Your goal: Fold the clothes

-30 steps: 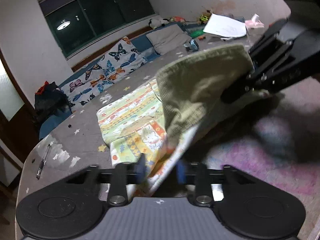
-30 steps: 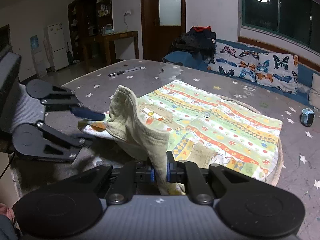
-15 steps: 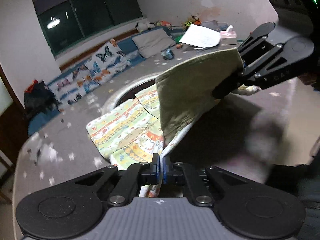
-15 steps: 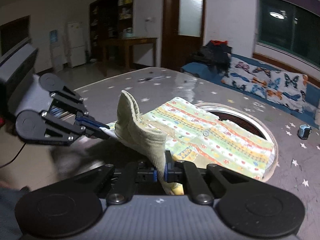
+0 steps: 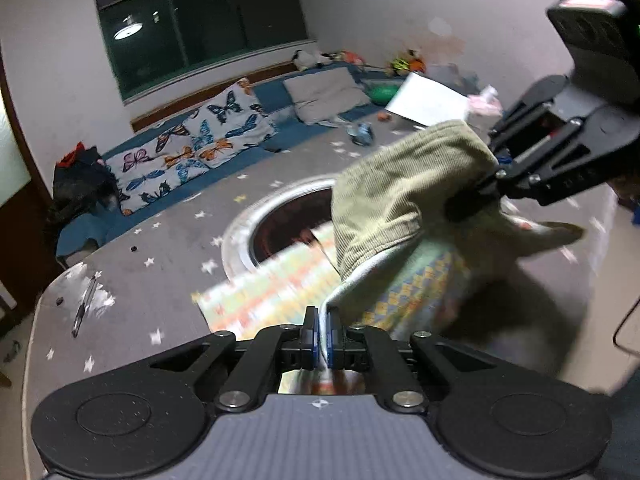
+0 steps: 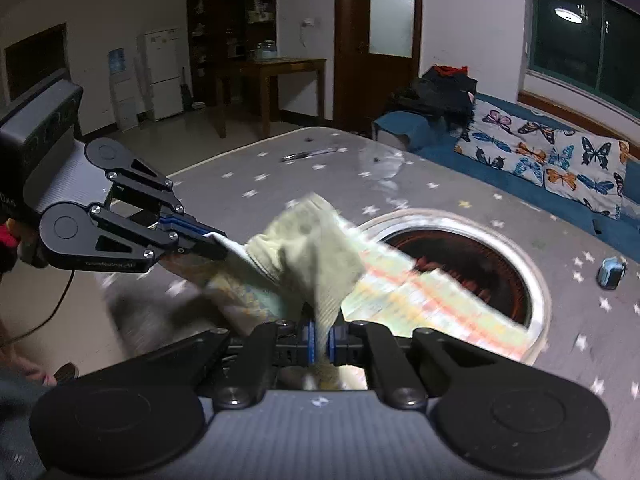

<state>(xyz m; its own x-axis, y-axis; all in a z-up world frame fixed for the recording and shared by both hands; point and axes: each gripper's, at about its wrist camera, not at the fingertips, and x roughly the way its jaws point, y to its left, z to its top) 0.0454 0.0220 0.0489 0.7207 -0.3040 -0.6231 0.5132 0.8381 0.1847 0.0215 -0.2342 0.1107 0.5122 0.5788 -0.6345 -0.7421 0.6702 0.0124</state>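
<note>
Grey, star-dotted table fills most of the room, with a round metal-rimmed opening sunk into its middle and a pen lying near one rounded end. Beyond it, a blue bench along the wall under a dark window carries butterfly-print cushions. A patterned garment with an olive corduroy lining is lifted at its near end, while its far, blurred part trails over the edge of the opening. One near corner is pinched tight between the closed fingers of the left gripper. The right gripper is clamped likewise on the olive fabric at the other corner. Between the two, the cloth rises in a loose hump. A small blue object sits on the table, well apart from the garment.
</note>
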